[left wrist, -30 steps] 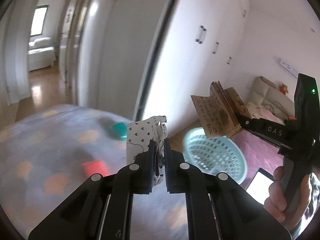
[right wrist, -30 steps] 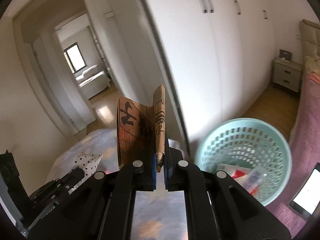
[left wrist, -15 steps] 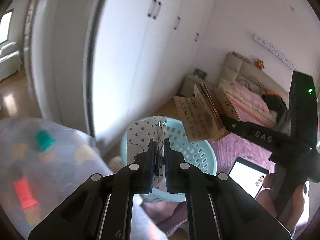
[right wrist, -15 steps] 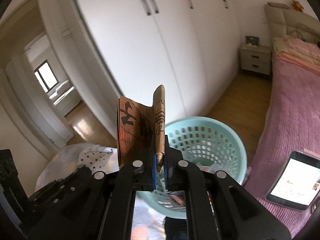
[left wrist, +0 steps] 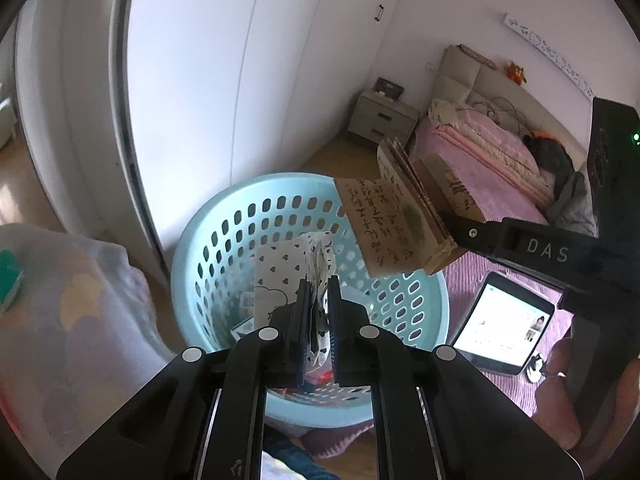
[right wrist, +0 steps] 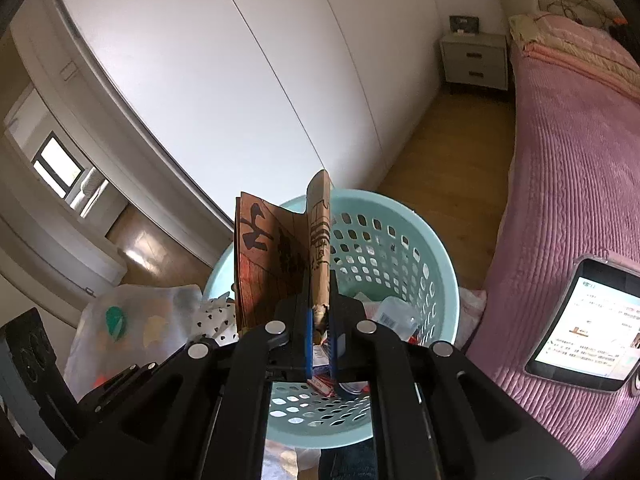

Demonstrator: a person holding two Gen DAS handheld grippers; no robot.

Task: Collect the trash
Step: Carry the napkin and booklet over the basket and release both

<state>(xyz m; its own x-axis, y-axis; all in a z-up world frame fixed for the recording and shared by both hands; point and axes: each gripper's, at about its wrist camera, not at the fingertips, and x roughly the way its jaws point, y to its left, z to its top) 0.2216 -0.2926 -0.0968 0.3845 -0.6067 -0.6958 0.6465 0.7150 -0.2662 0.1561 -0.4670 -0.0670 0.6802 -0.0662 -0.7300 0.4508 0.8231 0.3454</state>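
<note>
My left gripper (left wrist: pixel 318 316) is shut on a white wrapper with black hearts (left wrist: pixel 288 276) and holds it over the teal perforated basket (left wrist: pixel 208 236). My right gripper (right wrist: pixel 320 320) is shut on a folded brown cardboard piece (right wrist: pixel 280 256) with black writing, also above the basket (right wrist: pixel 400 240). In the left wrist view the cardboard (left wrist: pixel 384 228) shows at the right, over the basket's far rim. The white wrapper (right wrist: pixel 216 316) shows at the left in the right wrist view. Several pieces of trash (right wrist: pixel 392 312) lie in the basket.
A pink bed (right wrist: pixel 568 184) stands on the right with a lit tablet (right wrist: pixel 588 328) on it. White wardrobe doors (left wrist: pixel 224 72) stand behind the basket. A grey spotted blanket (left wrist: pixel 60 312) with a teal item (left wrist: pixel 10 276) lies at left. A nightstand (left wrist: pixel 382 118) stands at the back.
Both grippers have swung from the spotted blanket toward the basket, carrying the wrapper and the cardboard; both items now hang over the basket's opening. Both grips are unchanged.
</note>
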